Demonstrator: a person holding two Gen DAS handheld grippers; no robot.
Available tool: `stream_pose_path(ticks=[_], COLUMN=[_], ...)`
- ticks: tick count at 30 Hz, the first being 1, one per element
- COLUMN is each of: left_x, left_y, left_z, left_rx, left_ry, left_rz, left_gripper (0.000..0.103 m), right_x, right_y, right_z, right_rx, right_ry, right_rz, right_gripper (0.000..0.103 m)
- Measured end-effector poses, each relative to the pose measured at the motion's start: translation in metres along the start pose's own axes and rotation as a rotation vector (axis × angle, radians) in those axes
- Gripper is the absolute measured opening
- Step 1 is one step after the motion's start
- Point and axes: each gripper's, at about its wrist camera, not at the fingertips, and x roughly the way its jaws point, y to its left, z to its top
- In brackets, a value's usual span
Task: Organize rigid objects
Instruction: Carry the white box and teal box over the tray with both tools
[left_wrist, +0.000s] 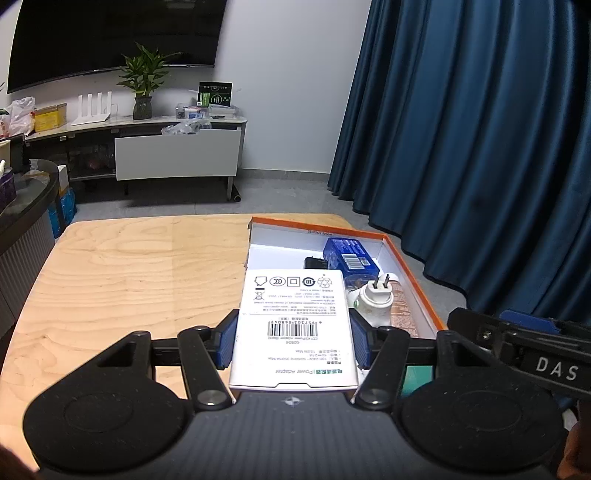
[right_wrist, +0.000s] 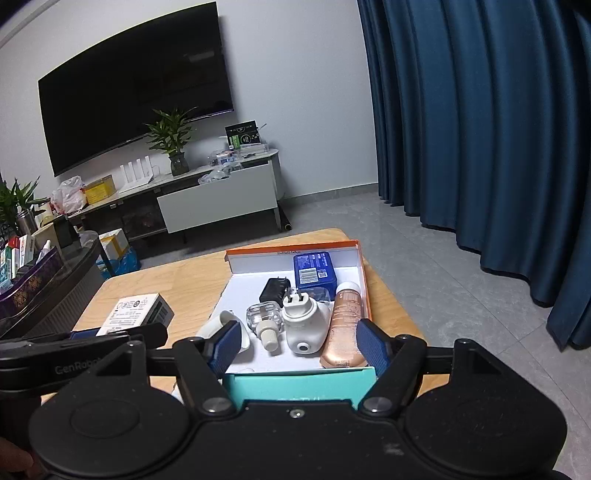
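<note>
My left gripper (left_wrist: 293, 341) is shut on a white power adapter box (left_wrist: 293, 325) and holds it above the table beside the orange-rimmed tray (left_wrist: 410, 273). The box also shows in the right wrist view (right_wrist: 136, 308). My right gripper (right_wrist: 301, 341) is shut on a teal box (right_wrist: 299, 386) at the tray's near end. In the tray (right_wrist: 354, 245) lie a blue box (right_wrist: 314, 269), a black plug (right_wrist: 275, 290), a white plug-in device (right_wrist: 304, 319), a clear bottle (right_wrist: 264, 319) and a copper tube (right_wrist: 341, 328).
The wooden table (left_wrist: 129, 277) stretches left of the tray. A TV stand (left_wrist: 147, 147) with a plant, router and boxes stands against the far wall. Blue curtains (left_wrist: 480, 147) hang on the right. A dark counter (right_wrist: 55, 280) stands left.
</note>
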Motion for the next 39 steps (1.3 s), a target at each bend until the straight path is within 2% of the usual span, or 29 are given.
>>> stream_pose_path(ticks=[4, 5, 7, 8, 10, 12, 13, 14, 15, 17, 18, 19, 20, 22, 24, 28, 30, 32, 33, 34, 37, 39], left_x=[0.0, 0.0, -0.001, -0.002, -0.002, -0.001, 0.0, 0.0, 0.0, -0.001, -0.001, 0.0, 0.002, 0.005, 0.006, 0.006, 0.006, 0.007, 0.008, 0.008, 0.009, 0.008], left_y=[0.002, 0.002, 0.003, 0.003, 0.003, 0.002, 0.002, 0.003, 0.005, 0.009, 0.011, 0.013, 0.014, 0.015, 0.017, 0.022, 0.022, 0.023, 0.023, 0.023, 0.024, 0.025], left_z=[-0.002, -0.003, -0.003, -0.002, -0.001, -0.003, -0.004, -0.005, -0.005, -0.005, -0.005, -0.004, -0.004, -0.004, -0.004, -0.006, -0.005, -0.005, -0.005, -0.006, -0.006, -0.006], left_rx=[-0.009, -0.013, -0.016, -0.019, -0.019, -0.021, -0.022, -0.023, -0.027, -0.029, -0.035, -0.041, -0.045, -0.043, -0.049, -0.056, -0.057, -0.062, -0.063, -0.063, -0.067, -0.063], left_ry=[-0.001, 0.0, -0.003, -0.006, -0.01, -0.006, -0.001, 0.004, 0.007, 0.005, 0.001, 0.002, 0.005, 0.012, 0.015, 0.019, 0.021, 0.024, 0.027, 0.029, 0.032, 0.028], left_rz=[0.002, 0.003, 0.004, 0.002, 0.001, 0.001, 0.0, -0.002, -0.002, 0.006, 0.011, 0.013, 0.013, 0.015, 0.015, 0.016, 0.017, 0.012, 0.01, 0.008, 0.004, 0.004], left_gripper=[0.06, 0.06, 0.059, 0.059, 0.059, 0.059, 0.06, 0.06, 0.06, 0.06, 0.06, 0.06, 0.06, 0.06, 0.06, 0.06, 0.06, 0.06, 0.06, 0.06, 0.06, 0.06], right_x=[0.005, 0.004, 0.004, 0.002, 0.005, 0.012, 0.019, 0.028, 0.036, 0.04, 0.038, 0.034, 0.03, 0.026, 0.026, 0.042, 0.052, 0.062, 0.069, 0.072, 0.071, 0.064], right_y=[0.001, 0.001, 0.001, -0.001, -0.001, -0.005, -0.01, -0.013, -0.016, -0.025, -0.029, -0.031, -0.031, -0.026, -0.022, -0.021, -0.03, -0.039, -0.041, -0.041, -0.041, -0.033], right_z=[-0.003, -0.004, -0.001, 0.001, 0.004, 0.003, 0.001, -0.001, -0.004, -0.011, -0.014, -0.015, -0.016, -0.013, -0.011, -0.018, -0.023, -0.026, -0.027, -0.026, -0.021, -0.016], right_rx=[-0.014, -0.01, -0.006, 0.005, -0.013, -0.025, -0.019, -0.022, -0.021, 0.022, 0.052, 0.067, 0.064, 0.058, 0.09, 0.191, 0.299, 0.415, 0.438, 0.436, 0.448, 0.36], right_ry=[0.005, 0.003, 0.005, -0.005, 0.0, -0.002, 0.006, 0.039, 0.066, 0.111, 0.114, 0.102, 0.085, 0.092, 0.139, 0.261, 0.309, 0.33, 0.34, 0.331, 0.279, 0.228], right_rz=[-0.003, -0.001, -0.006, -0.004, 0.011, 0.039, 0.034, 0.017, 0.009, 0.049, 0.074, 0.083, 0.08, 0.063, 0.094, 0.104, 0.137, 0.207, 0.214, 0.198, 0.196, 0.171], right_gripper=[0.082, 0.072, 0.004, 0.011, 0.011, 0.016, 0.03, 0.038, 0.038, 0.041, 0.047, 0.065, 0.079, 0.081, 0.089, 0.09, 0.089, 0.087, 0.087, 0.08, 0.04, 0.038])
